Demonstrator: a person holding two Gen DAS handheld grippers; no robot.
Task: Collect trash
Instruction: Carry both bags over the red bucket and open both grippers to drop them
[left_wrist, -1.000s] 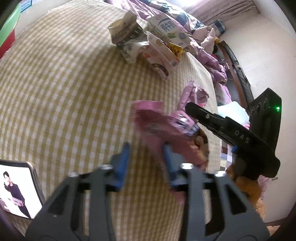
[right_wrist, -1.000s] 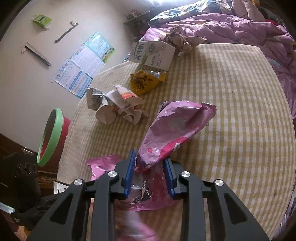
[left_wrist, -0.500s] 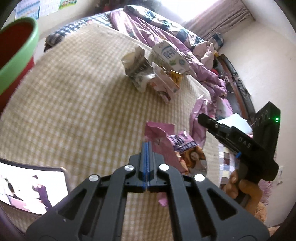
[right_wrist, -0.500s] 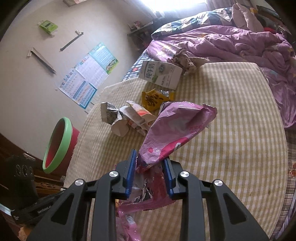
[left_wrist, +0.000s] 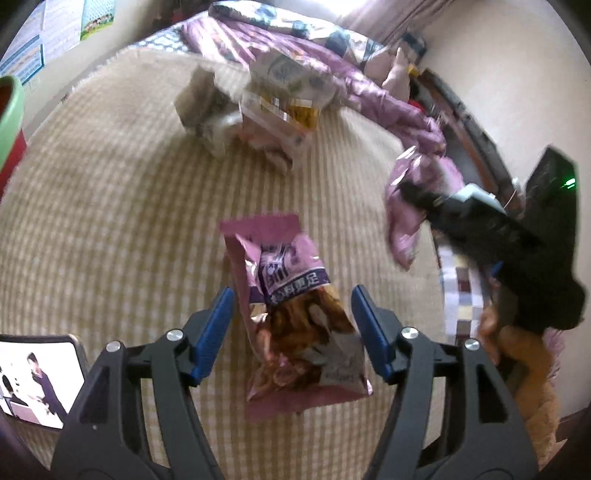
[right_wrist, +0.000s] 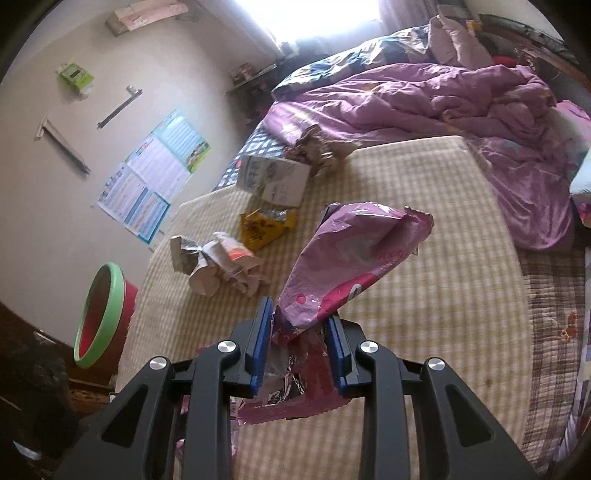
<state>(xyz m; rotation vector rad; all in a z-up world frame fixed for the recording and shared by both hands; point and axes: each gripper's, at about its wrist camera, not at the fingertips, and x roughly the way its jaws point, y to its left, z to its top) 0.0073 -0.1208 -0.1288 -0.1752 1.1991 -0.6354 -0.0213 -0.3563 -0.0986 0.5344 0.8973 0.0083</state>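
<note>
The left gripper (left_wrist: 291, 328) has its blue-padded jaws opening and stands fairly wide; a pink and purple printed snack packet (left_wrist: 295, 321) lies on the beige checked mattress cover (left_wrist: 110, 221) between the jaws, with a gap on either side and neither pad touching it. The right gripper (right_wrist: 300, 350) is narrow, clamped on the crumpled lower end of a large pink foil bag (right_wrist: 351, 258), which rises clear of the cover. In the left view this bag (left_wrist: 410, 206) is blurred and partly covered by the black gripper body. Further off lie a white milk carton (right_wrist: 275, 179), a yellow foil wrapper (right_wrist: 262, 229) and crumpled cartons (right_wrist: 218, 266), print unreadable. A red bin with green rim (right_wrist: 105, 314) stands beside the bed, cut off in the left view.
</note>
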